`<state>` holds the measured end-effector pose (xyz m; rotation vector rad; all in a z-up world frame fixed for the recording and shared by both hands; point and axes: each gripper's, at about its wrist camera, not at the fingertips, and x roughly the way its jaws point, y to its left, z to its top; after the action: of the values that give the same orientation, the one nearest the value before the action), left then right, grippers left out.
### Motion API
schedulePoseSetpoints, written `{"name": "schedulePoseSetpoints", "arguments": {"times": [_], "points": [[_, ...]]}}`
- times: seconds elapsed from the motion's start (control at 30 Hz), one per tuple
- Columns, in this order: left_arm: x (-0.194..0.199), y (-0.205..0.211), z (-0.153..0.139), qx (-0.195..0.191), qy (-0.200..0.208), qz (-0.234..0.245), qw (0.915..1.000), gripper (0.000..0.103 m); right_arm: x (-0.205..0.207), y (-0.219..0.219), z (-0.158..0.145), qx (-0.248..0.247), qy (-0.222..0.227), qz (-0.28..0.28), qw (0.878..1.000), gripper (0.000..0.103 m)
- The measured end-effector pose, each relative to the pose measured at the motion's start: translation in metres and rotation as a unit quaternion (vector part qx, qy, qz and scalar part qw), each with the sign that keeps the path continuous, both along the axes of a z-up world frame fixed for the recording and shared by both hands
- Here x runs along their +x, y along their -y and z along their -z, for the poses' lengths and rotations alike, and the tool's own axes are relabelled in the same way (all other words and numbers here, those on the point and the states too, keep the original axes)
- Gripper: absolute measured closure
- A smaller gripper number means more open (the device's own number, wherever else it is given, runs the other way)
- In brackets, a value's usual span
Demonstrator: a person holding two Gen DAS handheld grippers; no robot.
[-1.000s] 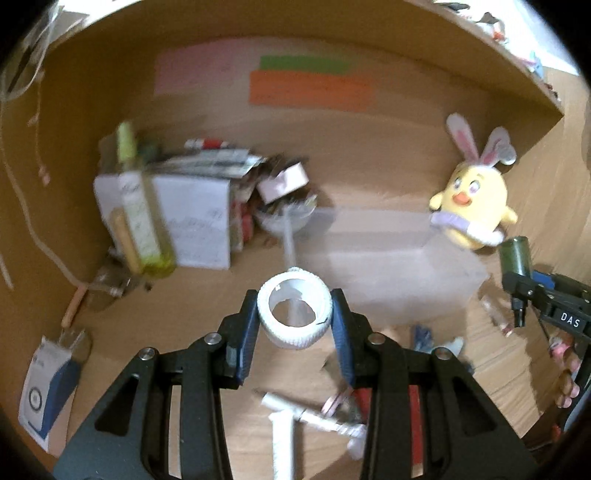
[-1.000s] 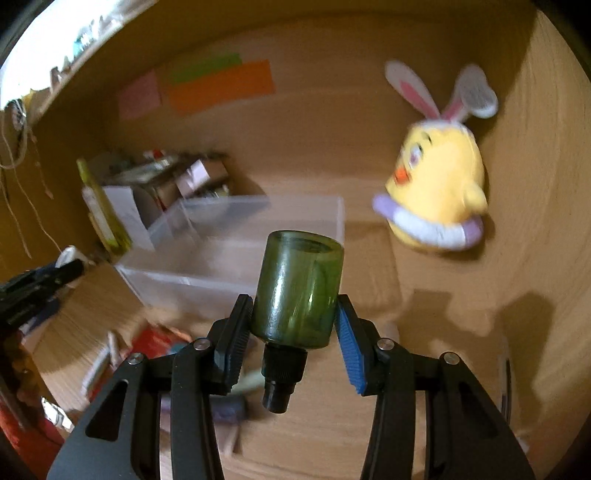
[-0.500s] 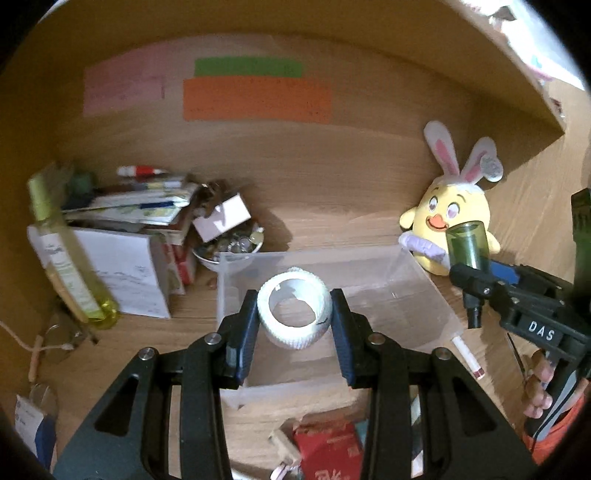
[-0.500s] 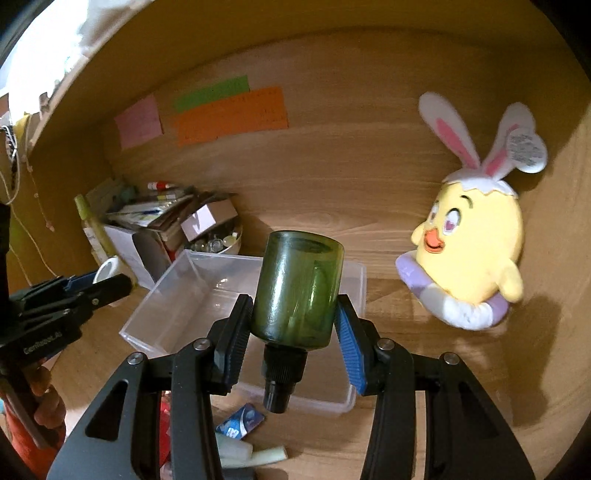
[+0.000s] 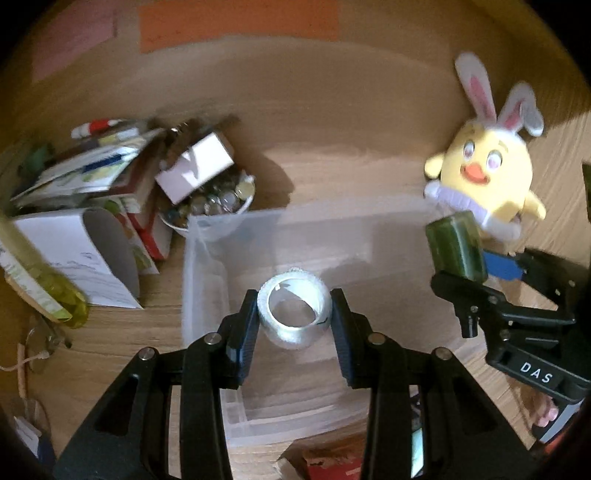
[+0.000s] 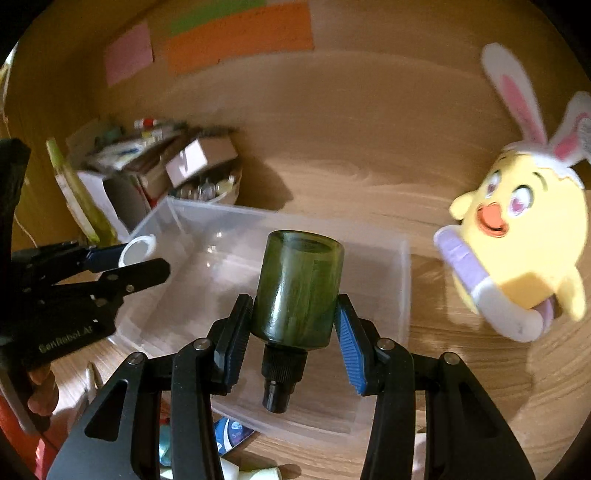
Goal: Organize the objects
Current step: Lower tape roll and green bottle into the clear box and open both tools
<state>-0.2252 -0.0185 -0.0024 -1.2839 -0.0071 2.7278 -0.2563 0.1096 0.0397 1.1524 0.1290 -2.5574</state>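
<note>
Both grippers tilt downward over a clear bin [image 6: 402, 266] on the bench: the left gripper [image 5: 294, 321], fingers clamped on a tape roll [image 5: 293, 314], and the right gripper [image 6: 295, 321], fingers gripping an upside-down green bottle [image 6: 297, 288].

This is looking like a desk nook in someone's home. Wooden walls are wrapping around a wooden desk [image 6: 369, 192]. Colored sticky notes [image 6: 236, 33] are sticking to the back wall. A yellow chick toy with bunny ears [image 6: 517, 236] is sitting in the corner. Boxes and papers [image 5: 92, 206] are piling up beside a bowl of small shiny things [image 5: 218, 199], and a clear plastic bin [image 6: 402, 280] is sitting in the middle.
</note>
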Motion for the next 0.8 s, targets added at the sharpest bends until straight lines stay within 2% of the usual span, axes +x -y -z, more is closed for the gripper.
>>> {"name": "schedulePoseSetpoints", "arguments": {"times": [0.27,0.53,0.73,0.8], "points": [[-0.015,-0.017,0.022,-0.031,0.049,0.03,0.9979,0.065,-0.018,0.017,0.025,0.041,0.043,-0.037,0.998,0.061],[-0.03,-0.01,0.033,-0.008,0.078,0.026,0.9966,0.065,-0.027,0.02,0.036,0.063,0.072,-0.048,0.994,0.061],[-0.027,-0.014,0.026,-0.009,0.072,0.032,0.9969,0.053,-0.024,0.019,0.031,0.056,0.07,-0.044,0.995,0.061],[-0.023,-0.013,0.019,-0.015,0.058,0.026,0.9978,0.044,-0.019,0.016,0.026,0.051,0.061,-0.038,0.996,0.059]]}}
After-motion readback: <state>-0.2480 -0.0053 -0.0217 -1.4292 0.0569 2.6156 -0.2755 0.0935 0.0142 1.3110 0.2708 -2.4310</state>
